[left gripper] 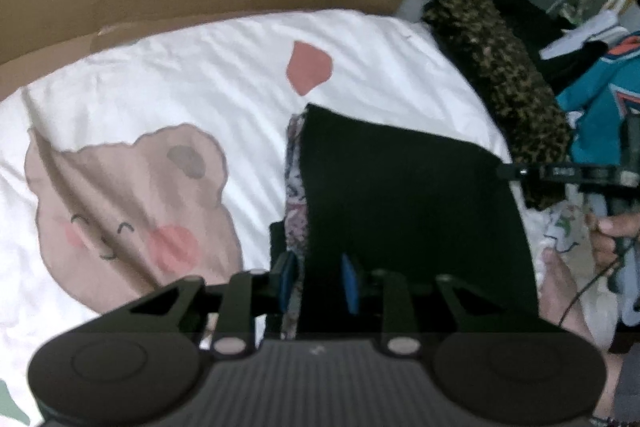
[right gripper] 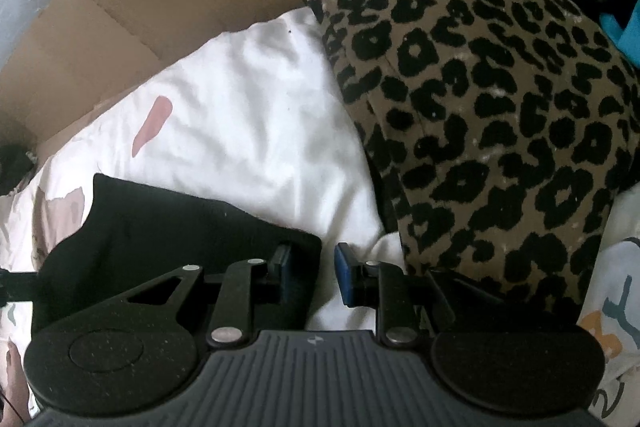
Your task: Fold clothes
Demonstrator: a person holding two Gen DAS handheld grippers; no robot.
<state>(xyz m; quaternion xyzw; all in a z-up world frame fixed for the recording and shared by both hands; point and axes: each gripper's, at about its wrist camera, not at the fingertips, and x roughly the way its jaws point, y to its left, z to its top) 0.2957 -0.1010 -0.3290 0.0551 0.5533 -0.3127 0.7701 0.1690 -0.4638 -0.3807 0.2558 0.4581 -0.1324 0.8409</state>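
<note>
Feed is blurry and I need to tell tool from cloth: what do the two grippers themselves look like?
Both match: the left gripper and right gripper have black linkage arms with silver rivets, blue finger pads, a ribbed grey body and round black side discs. A thin dark cable trails by the right one.

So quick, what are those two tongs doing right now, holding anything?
Left tongs: closed on the edge of the folded black garment.
Right tongs: a gap shows between the pads, over the black garment's corner; a grip cannot be told.
</note>
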